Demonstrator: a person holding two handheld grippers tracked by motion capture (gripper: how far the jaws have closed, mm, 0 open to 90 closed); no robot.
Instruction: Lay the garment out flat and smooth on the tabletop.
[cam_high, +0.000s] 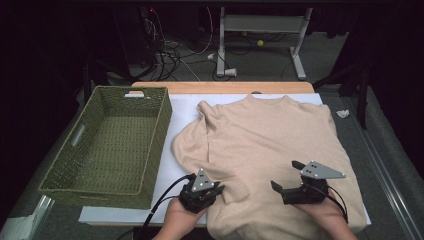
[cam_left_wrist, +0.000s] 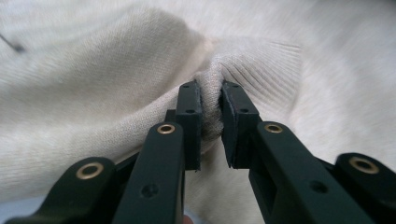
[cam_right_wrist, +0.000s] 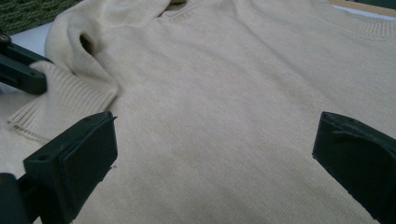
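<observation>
A beige knitted sweater (cam_high: 265, 140) lies spread flat on the white table cover (cam_high: 182, 107), neck toward the far edge. One sleeve is folded across its front, with the ribbed cuff (cam_left_wrist: 266, 60) near the lower left. My left gripper (cam_left_wrist: 211, 100) is shut on a fold of fabric by that cuff, and the knit bunches between its pads. In the high view the left gripper (cam_high: 218, 189) sits at the sweater's lower left edge. My right gripper (cam_high: 284, 174) hovers over the sweater's lower body, jaws wide open. Nothing is between the right gripper's (cam_right_wrist: 219, 144) pads.
A green woven basket (cam_high: 160, 135) with nothing in it stands at the left of the table, beside the sweater. Beyond the far wooden table edge (cam_high: 225, 87) are floor cables and a white metal frame (cam_high: 260, 25). A metal rail (cam_high: 390, 170) runs along the right.
</observation>
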